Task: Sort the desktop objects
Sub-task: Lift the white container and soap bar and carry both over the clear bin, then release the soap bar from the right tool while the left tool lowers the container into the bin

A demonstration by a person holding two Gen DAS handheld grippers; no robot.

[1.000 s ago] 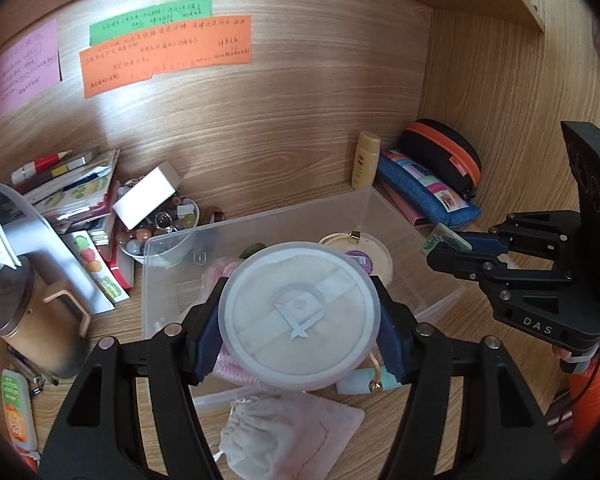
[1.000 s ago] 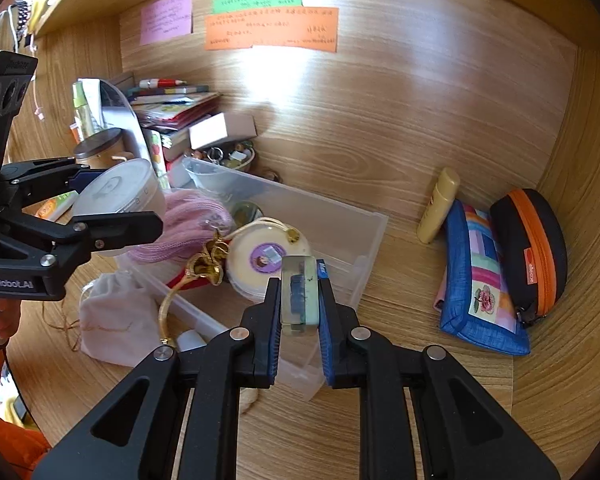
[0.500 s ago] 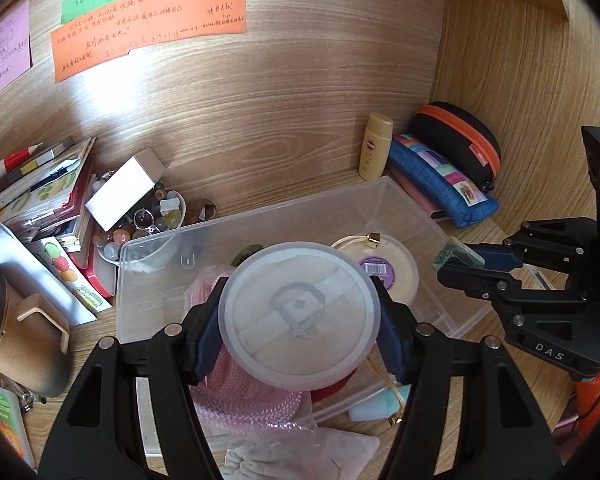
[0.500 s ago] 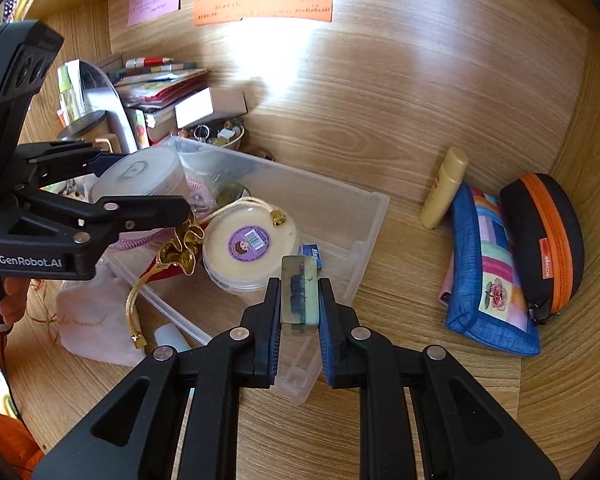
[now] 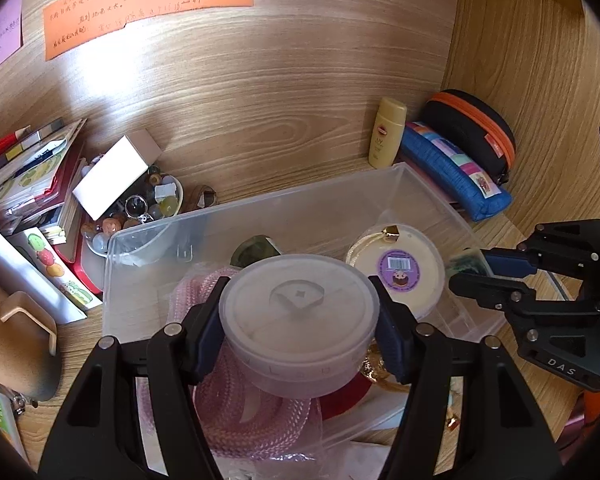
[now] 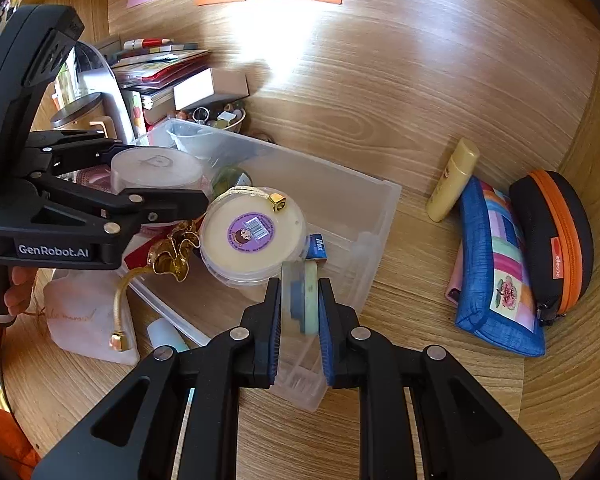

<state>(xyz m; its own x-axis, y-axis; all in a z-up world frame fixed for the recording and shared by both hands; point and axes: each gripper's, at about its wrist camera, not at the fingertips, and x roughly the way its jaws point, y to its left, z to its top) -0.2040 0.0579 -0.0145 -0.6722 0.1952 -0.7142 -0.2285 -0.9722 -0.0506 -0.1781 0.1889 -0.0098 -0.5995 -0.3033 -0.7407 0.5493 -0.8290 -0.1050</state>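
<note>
Frosted plastic is what you hold: the round tub (image 5: pixel 300 320) sits clamped across its widest part in your left gripper (image 5: pixel 300 334), hanging over the clear bin (image 5: pixel 312 200), above the pink cord (image 5: pixel 244 420) coiled inside. Your right gripper (image 6: pixel 300 300) pinches a small flat case (image 6: pixel 300 296) on edge, over the bin's near corner. Already in the bin lies a cream tub (image 6: pixel 252 236) with a purple sticker, draped with a gold cord (image 6: pixel 172 256). The smooth curved wall gives your fingers little purchase, so a tilt could let the round tub slip. Let go from here and I'd expect it to land on the soft coils and roll. The grippers are near each other over the bin; crowding in together risks a knock.
</note>
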